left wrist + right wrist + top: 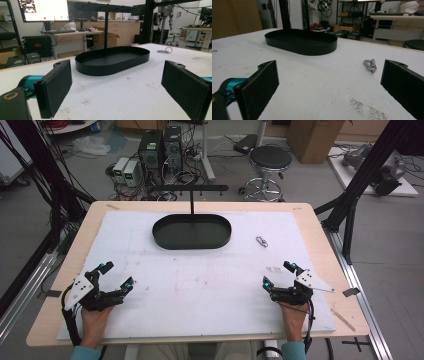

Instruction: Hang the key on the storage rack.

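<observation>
left claw (117,275) gaping, empty | right claw (278,274) gaping, empty | carabiner (261,241) small, detail unclear

Black oval tray (192,232), silver clip (262,241), white sheet (200,285) on tan bench (95,215), black claws with teal joints.

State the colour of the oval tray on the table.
Black; the oval tray shows best in the left gripper view.
</observation>
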